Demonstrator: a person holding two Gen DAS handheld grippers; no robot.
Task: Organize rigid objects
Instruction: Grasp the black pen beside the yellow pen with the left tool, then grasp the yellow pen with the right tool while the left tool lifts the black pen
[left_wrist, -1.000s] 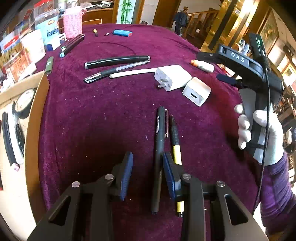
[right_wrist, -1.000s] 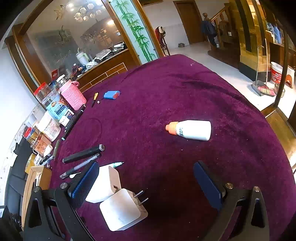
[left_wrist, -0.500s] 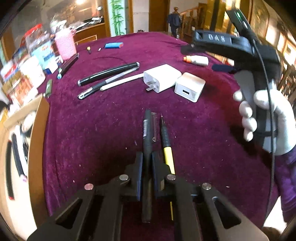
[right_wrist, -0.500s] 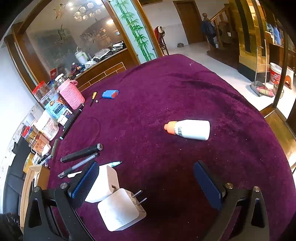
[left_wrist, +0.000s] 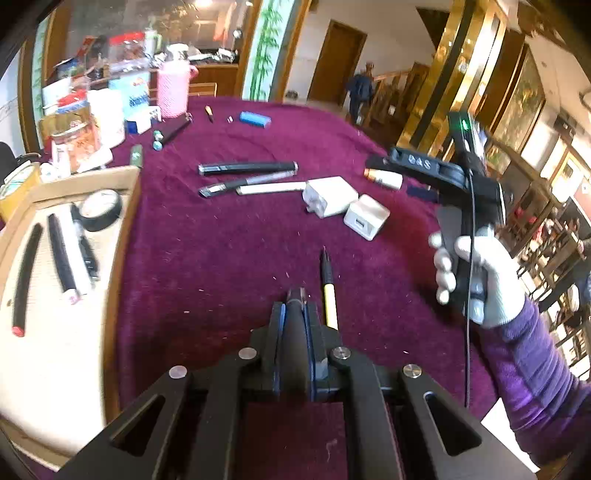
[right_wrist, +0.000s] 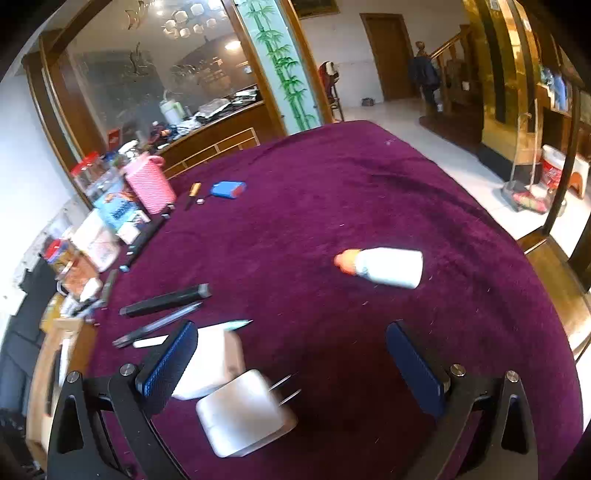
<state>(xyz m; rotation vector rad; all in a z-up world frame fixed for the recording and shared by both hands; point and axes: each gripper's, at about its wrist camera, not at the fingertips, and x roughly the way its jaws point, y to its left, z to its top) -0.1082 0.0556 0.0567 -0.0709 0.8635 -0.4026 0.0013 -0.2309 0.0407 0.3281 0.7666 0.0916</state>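
While the left gripper (left_wrist: 295, 306) pinches what looks like a black pen (left_wrist: 295, 295), the right gripper (right_wrist: 291, 365) jaws gape.

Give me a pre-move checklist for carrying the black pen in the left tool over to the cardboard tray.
1. Left tool closed on the black pen: ok.
2. Pen lifted off the cloth: cannot tell.
3. Yellow pen left behind on the cloth, just right of the fingers: ok.
4. Cardboard tray has bare floor near its front: ok.
5. Right tool open, holding nothing, over the chargers: ok.
6. Path leftward to the tray free of objects: ok.
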